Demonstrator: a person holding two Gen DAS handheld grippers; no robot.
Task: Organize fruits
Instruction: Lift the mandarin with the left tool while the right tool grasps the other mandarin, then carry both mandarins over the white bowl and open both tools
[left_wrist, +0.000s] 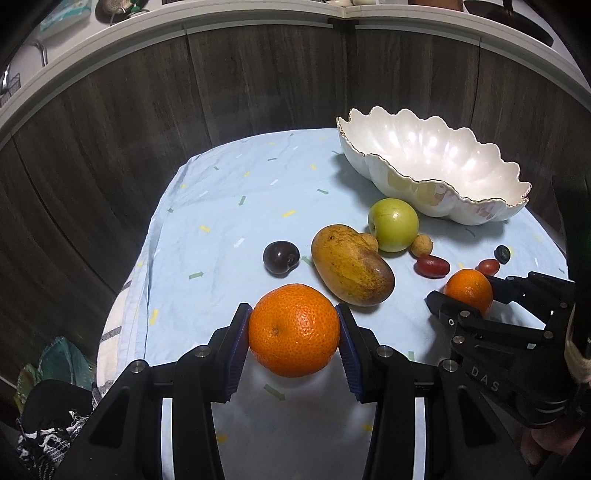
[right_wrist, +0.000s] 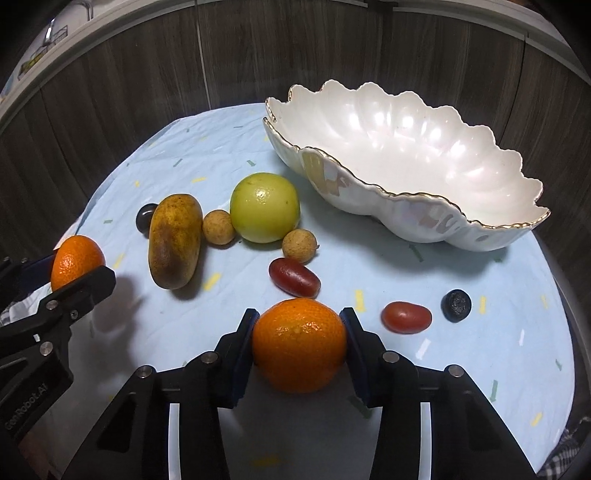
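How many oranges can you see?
2. One orange sits between the left tool's pads. The other orange sits between the right tool's pads. The bowl holds none.

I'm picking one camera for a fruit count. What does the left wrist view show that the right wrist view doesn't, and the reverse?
Only the left wrist view: the dark plum whole; the right view mostly hides it behind the mango.

Only the right wrist view: both small tan fruits unobstructed.

Both: the empty white bowl, mango, green apple, and each gripper closed on an orange.
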